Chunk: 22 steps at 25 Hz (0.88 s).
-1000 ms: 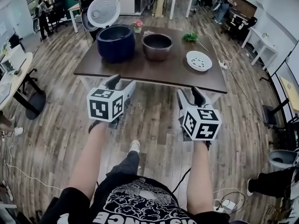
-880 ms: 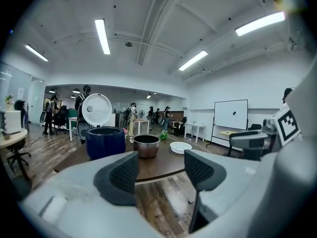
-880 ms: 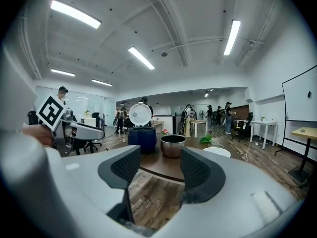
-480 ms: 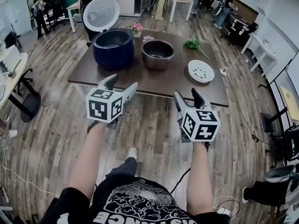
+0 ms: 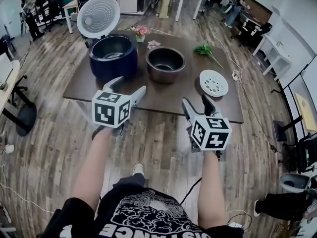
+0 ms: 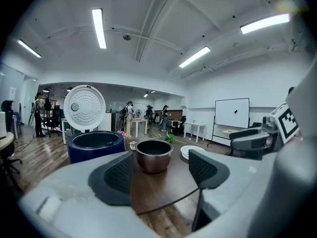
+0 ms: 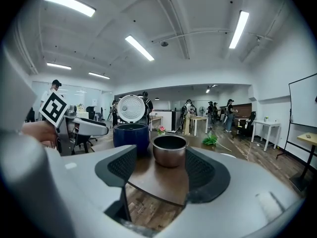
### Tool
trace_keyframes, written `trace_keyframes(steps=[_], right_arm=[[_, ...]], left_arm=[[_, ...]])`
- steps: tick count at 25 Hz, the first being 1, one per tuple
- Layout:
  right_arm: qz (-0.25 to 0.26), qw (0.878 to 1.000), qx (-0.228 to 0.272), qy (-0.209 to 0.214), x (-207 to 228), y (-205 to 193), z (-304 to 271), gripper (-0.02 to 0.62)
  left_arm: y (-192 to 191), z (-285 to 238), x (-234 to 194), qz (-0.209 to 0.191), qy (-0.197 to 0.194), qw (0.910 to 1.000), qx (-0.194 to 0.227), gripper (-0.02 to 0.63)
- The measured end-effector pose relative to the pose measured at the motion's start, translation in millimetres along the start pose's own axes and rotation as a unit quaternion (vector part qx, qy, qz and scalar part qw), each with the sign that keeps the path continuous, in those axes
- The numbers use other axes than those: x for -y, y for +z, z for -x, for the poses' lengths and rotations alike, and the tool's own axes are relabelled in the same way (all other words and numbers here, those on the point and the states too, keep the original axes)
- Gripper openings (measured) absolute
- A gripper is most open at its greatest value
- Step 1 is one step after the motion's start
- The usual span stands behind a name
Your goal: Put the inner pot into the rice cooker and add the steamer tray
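Observation:
On the brown table (image 5: 163,97) stands a dark blue rice cooker (image 5: 113,56) with its white lid (image 5: 98,17) raised. To its right sits the metal inner pot (image 5: 165,63), empty and upright. The white steamer tray (image 5: 213,83) lies further right. My left gripper (image 5: 129,87) hovers at the table's near edge, in front of the cooker. My right gripper (image 5: 195,102) hovers just short of that edge, below the pot and tray. Both sets of jaws have just been opening and hold nothing. The pot (image 6: 154,155) shows between the left jaws and again (image 7: 169,150) between the right jaws, still at a distance.
A small pink flower pot (image 5: 141,31) and a green sprig (image 5: 205,49) lie at the table's far side. Other tables, chairs and people fill the room behind. A cable (image 5: 247,103) runs over the wooden floor on the right.
Both grippers have moved forward toward the table's near edge and their jaws stand wider apart. The table and its objects appear closer in the head view.

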State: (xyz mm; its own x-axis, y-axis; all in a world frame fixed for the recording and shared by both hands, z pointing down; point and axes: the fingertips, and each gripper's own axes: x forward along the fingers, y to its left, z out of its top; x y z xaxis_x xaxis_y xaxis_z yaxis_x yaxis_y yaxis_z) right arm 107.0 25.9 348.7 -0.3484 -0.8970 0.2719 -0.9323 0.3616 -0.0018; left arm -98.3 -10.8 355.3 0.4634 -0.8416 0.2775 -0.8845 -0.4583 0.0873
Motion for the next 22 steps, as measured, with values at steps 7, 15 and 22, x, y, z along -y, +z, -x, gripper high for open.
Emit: trace_keyframes(steps=[7,15,22], right_arm=[[-0.005,1.000,-0.011,-0.013,9.7,12.5,-45.5,0.293],[-0.017,0.999,-0.015,-0.036,24.4,29.0,-94.0,0.295],[-0.024,0.998,-0.017,-0.051,29.8,39.7,-124.0,0.296]], left_arm=[[17.0,-39.1,-28.3,0.009,-0.021,0.9997,-0.002,0.357],[35.1,-83.7,-59.4,0.004,-0.035,0.9994,-0.002,0.359],[49.1,-112.0,-80.1,0.000,-0.045,0.9990,0.001,0.367]])
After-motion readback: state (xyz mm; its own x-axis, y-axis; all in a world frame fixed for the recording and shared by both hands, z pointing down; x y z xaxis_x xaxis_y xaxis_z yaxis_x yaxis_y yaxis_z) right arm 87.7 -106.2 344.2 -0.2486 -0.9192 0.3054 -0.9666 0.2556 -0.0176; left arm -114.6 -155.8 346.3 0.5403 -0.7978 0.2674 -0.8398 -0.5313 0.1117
